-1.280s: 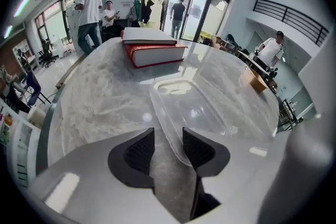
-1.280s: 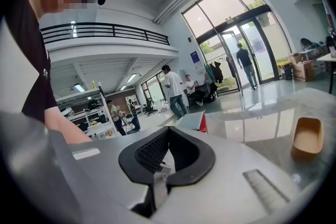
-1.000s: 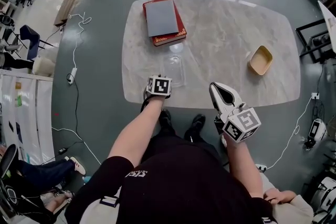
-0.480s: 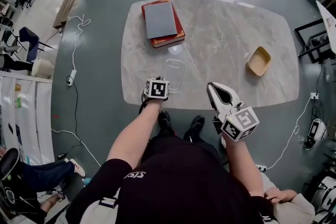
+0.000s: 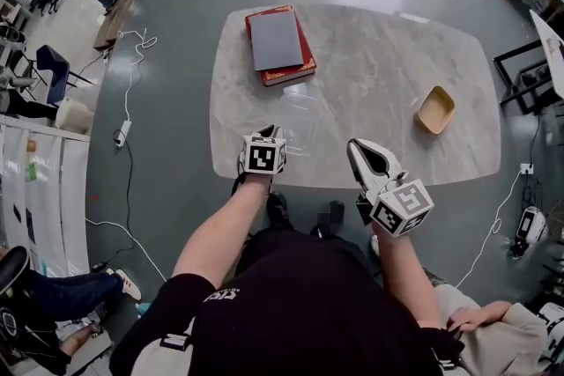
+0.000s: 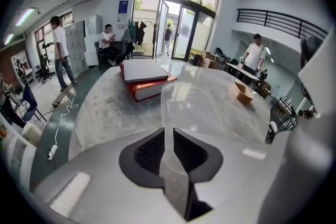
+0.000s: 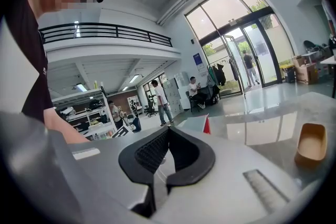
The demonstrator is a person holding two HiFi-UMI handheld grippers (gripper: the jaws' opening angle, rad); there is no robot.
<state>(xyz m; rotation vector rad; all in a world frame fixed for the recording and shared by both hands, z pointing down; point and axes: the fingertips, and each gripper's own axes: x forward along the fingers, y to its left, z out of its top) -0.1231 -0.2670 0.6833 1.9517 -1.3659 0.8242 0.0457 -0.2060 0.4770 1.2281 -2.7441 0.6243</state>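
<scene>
Gripping noted: the clear container [image 6: 195, 105] has its thin near wall pinched between the jaws of the left gripper [image 6: 168, 136], which are closed down to a narrow slit on the plastic. The tub rises away from the jaws, open and empty. In the head view the container [image 5: 305, 121] sits over the near-left part of the table [image 5: 379, 57], just far of the left gripper [image 5: 268, 133]. Whether its far end rests on the marble cannot be told.

Step in hand, as a judgement: a one-sided hold on the container by its rim. The wall is thin and will likely flex, so any further move calls for steady clamp pressure and a slow, level carry to keep the wall from slipping out.

The right gripper [image 5: 356, 149] hangs at the near edge of the table, well apart from the container. Its own view shows the right gripper [image 7: 167, 132] with pads pressed together and nothing between them.

Surroundings: two stacked books [image 5: 278, 44], grey on red, lie at the far-left of the table. A tan dish [image 5: 436, 108] lies at the right, apart from everything. People stand or sit near the glass doors beyond.
</scene>
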